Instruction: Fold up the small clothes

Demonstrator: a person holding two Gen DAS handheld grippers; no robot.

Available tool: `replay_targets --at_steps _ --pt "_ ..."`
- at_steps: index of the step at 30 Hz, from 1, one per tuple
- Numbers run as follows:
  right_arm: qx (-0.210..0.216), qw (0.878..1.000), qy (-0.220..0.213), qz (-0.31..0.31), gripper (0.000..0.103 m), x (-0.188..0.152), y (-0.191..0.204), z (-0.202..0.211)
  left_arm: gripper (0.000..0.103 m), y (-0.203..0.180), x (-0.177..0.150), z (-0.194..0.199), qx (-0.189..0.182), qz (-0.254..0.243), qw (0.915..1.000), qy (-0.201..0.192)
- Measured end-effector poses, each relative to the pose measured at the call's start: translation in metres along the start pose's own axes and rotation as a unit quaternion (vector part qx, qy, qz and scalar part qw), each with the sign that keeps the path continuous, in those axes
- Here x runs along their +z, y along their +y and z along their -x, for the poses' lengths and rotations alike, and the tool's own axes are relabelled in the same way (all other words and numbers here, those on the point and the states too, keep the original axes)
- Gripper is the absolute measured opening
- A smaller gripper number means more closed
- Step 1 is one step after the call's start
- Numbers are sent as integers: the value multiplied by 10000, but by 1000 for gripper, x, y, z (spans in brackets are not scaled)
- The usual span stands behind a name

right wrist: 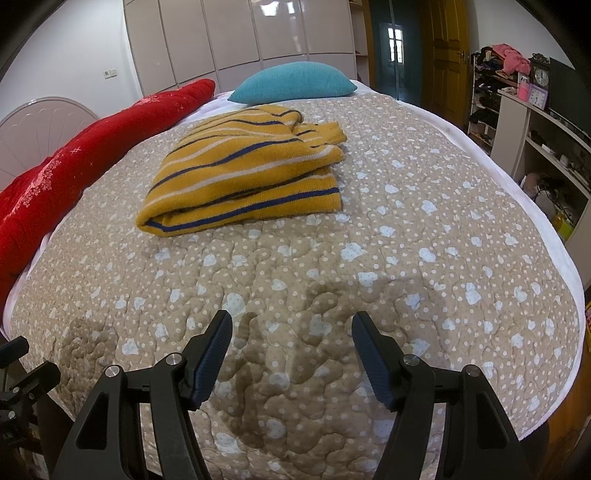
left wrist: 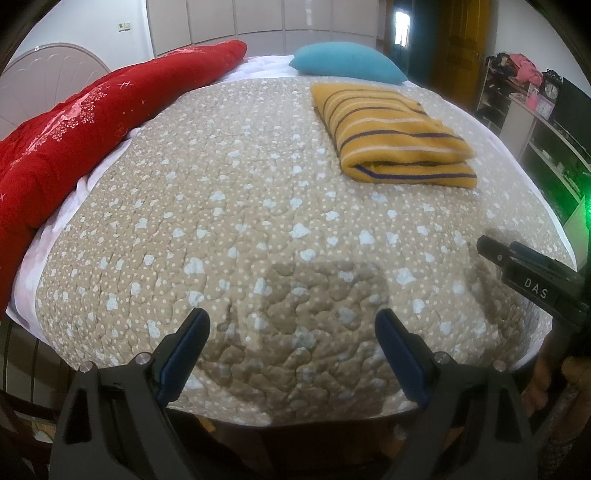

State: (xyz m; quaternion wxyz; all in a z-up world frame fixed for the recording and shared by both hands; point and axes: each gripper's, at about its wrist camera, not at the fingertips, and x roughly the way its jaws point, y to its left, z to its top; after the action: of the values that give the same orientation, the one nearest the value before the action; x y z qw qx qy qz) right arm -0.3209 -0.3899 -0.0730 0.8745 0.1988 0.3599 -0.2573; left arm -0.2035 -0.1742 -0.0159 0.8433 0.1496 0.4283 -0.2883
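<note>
A yellow sweater with blue and white stripes (left wrist: 391,133) lies folded into a thick rectangle on the beige quilted bedspread (left wrist: 258,221), toward the far right; in the right wrist view it (right wrist: 243,173) lies ahead and left of centre. My left gripper (left wrist: 291,325) is open and empty above the near edge of the bed, well short of the sweater. My right gripper (right wrist: 291,328) is open and empty above the near part of the bed; it also shows in the left wrist view at the right edge (left wrist: 491,247).
A red quilt (left wrist: 74,129) lies along the bed's left side. A teal pillow (right wrist: 295,81) sits at the far end behind the sweater. Shelves with clutter and a clock (right wrist: 539,77) stand to the right of the bed. Wardrobe doors (right wrist: 240,33) line the back wall.
</note>
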Motion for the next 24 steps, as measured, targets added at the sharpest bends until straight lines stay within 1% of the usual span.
replay_targets --at_steps 24 --pt "-13 10000 8 21 72 0 -1 0 90 0 -3 -6 -24 -46 9999 95"
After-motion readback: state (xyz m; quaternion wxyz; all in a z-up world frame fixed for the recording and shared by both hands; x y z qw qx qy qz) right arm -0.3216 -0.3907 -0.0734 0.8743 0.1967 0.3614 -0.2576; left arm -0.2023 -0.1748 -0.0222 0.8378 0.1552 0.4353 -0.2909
